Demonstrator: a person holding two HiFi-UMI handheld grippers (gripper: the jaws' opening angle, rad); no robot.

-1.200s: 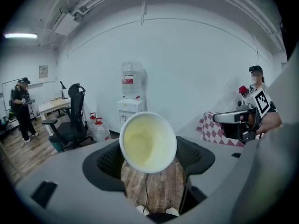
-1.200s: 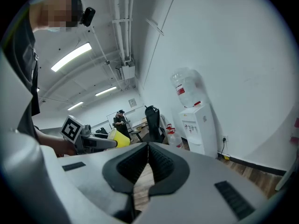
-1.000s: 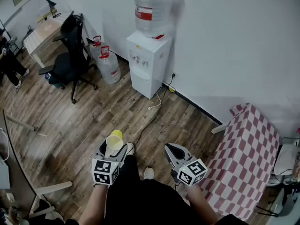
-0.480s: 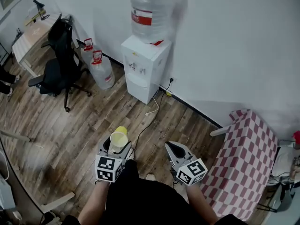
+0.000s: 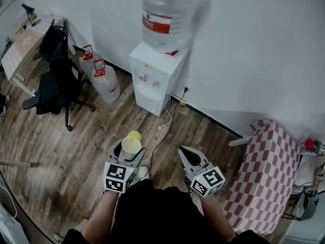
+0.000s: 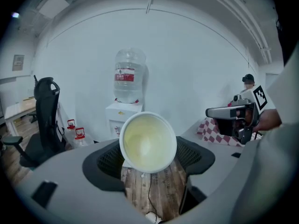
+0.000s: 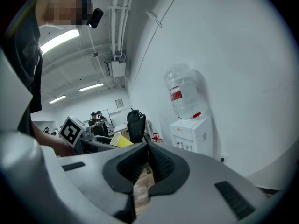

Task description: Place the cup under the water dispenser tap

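Left jaws: the left gripper (image 6: 149, 159) was held wide, its two pads pressed on opposite sides of the cup (image 6: 148, 142).
Cup: yellow, sitting between the left jaws with its rim above them and its open mouth showing to that gripper's camera.
Right jaws: the right gripper (image 7: 145, 149) was closed to a thin slit, the tips together, with only floor showing through the gap.
Right gripper, relative to the left jaws: just off to their right, apart from them, pointing much the same way.
Water dispenser (image 5: 154, 76): a white cabinet against the wall, ahead of both pairs of jaws and well apart from them; the cup was nowhere near its taps.
Bottle (image 5: 168, 13): large, clear, red label, standing upside down on top of the dispenser.
Spare bottles (image 5: 104, 83): two with red caps, on the floor ahead and to the left of the left jaws, beside the dispenser.
Office chair (image 5: 53, 70): black, further left of the left jaws.
Checked surface (image 5: 264, 177): red and white cloth, to the right of the right jaws.
Floor (image 5: 86, 136): wood planks below both jaws, a white cable (image 5: 165, 120) trailing from the dispenser.
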